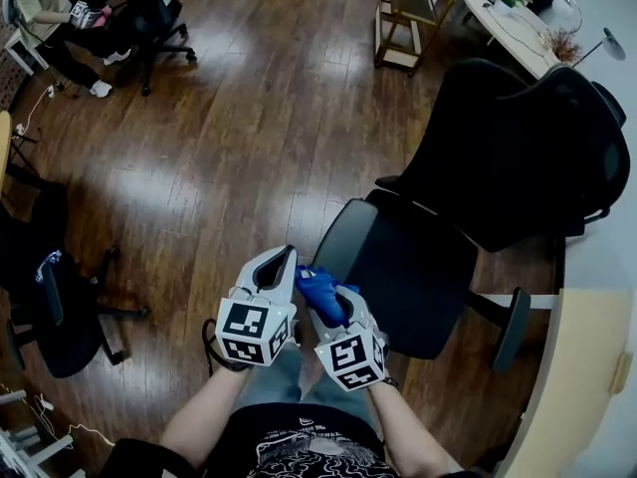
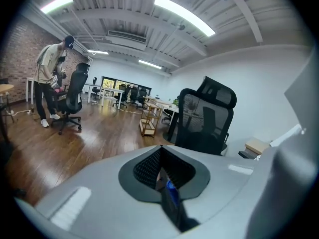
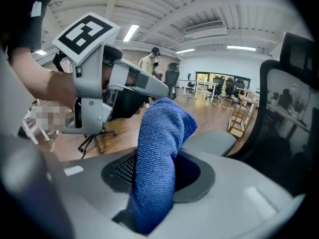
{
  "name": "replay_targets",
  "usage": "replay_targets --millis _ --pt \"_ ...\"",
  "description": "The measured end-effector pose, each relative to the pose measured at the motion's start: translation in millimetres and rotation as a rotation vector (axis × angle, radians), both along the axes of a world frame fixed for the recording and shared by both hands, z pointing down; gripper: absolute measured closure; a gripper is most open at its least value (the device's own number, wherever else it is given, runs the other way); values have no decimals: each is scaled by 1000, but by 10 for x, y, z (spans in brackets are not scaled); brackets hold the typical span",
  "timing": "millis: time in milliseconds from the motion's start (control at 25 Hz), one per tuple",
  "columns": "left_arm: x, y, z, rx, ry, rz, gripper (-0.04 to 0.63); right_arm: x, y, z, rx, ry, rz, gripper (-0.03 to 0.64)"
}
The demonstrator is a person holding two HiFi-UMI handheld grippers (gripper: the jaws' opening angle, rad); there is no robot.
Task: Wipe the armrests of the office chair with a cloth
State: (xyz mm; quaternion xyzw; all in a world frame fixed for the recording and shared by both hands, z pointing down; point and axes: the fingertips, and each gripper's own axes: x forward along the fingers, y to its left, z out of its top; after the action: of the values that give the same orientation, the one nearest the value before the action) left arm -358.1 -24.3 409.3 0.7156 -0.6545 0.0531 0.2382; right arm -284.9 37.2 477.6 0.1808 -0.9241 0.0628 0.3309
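The black office chair [image 1: 418, 267] stands right of centre in the head view, backrest [image 1: 518, 157] at the far right. One armrest [image 1: 512, 329] shows at the seat's near right side. My right gripper [image 1: 333, 302] is shut on a blue cloth [image 1: 318, 285] just before the seat's front edge; the cloth [image 3: 157, 148] sticks up out of the jaws. My left gripper [image 1: 282, 262] is beside it on the left, jaws together with nothing held, its tip [image 3: 149, 91] close to the cloth's top. In the left gripper view the chair [image 2: 204, 118] is ahead of the left gripper [image 2: 159, 166].
A second black chair [image 1: 60, 307] stands at the left. A person [image 1: 60, 8] with another chair is at the far left corner. A wooden shelf cart [image 1: 408, 13] and a round table [image 1: 508, 18] stand at the back. A pale desk edge [image 1: 577, 386] runs along the lower right.
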Motion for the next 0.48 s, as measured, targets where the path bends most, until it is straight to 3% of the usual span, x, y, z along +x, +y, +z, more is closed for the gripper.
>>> replay_targets --millis 120,240,480 --pt "0 -55 12 3 2 28 591 49 -184 -152 42 1 20 471" --pt "-29 -96 3 9 5 43 591 94 -700 -388 140 5 63 471" --pt "-106 -82 21 4 21 62 591 36 -1758 -479 300 136 65 471"
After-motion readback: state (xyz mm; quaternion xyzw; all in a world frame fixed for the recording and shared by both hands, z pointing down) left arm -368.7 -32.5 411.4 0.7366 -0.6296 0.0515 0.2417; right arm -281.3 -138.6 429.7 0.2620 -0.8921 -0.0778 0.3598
